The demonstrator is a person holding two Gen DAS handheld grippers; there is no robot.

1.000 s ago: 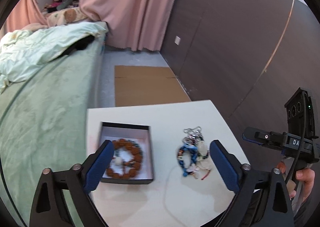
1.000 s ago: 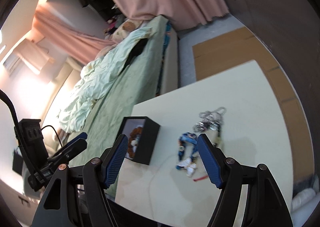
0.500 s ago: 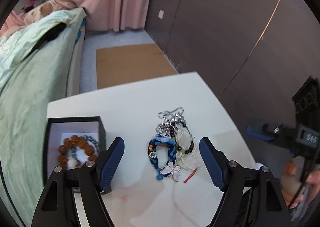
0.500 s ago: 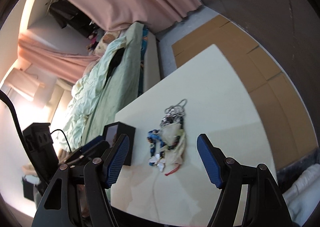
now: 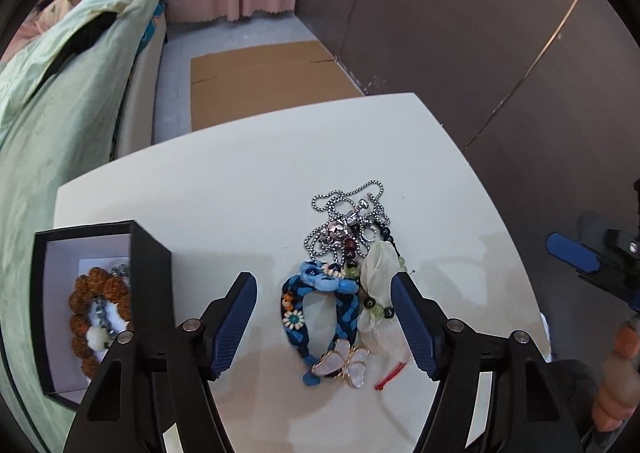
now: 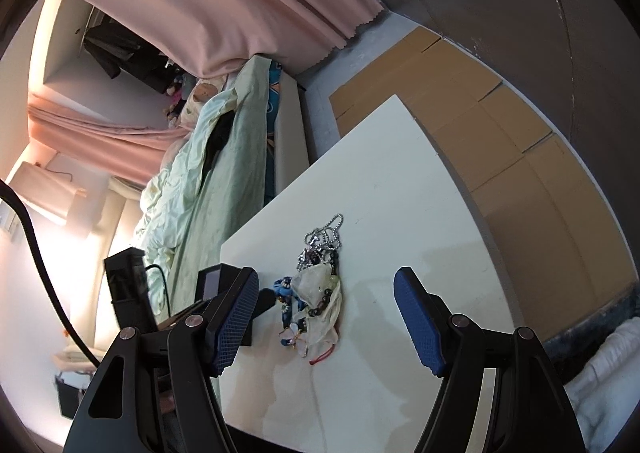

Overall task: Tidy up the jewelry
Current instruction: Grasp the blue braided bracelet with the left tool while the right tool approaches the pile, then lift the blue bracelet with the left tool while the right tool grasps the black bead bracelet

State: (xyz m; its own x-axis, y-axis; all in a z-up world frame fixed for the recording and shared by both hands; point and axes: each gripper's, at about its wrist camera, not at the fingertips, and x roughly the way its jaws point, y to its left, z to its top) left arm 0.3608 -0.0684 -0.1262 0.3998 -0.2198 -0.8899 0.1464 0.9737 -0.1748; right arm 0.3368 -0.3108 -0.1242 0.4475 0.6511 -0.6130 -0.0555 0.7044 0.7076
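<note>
A tangled jewelry pile lies mid-table: a blue braided bracelet (image 5: 320, 309), a silver chain necklace (image 5: 348, 213), a pale pouch with dark beads (image 5: 378, 293) and a shell butterfly charm (image 5: 346, 367). My left gripper (image 5: 322, 293) hangs over the pile. Its jaws are closing, the pile shows between the fingers, and the pads do not touch it. A black box (image 5: 152, 293) to the left holds a brown bead bracelet (image 5: 100, 309). My right gripper (image 6: 326, 281) stands open and empty, short of the same pile (image 6: 316, 293).
The white table (image 5: 240, 181) ends close behind the pile. A bed with green bedding (image 5: 60, 133) runs along its left side. Flat cardboard (image 5: 260, 81) lies on the floor beyond. The right gripper's blue finger (image 5: 576, 257) and a person's hand (image 5: 616, 373) sit at the right edge.
My left gripper has swung from between the box and the pile to straddle the pile alone, come lower, and narrowed its jaws. The right gripper has rolled and come nearer, opening unchanged.
</note>
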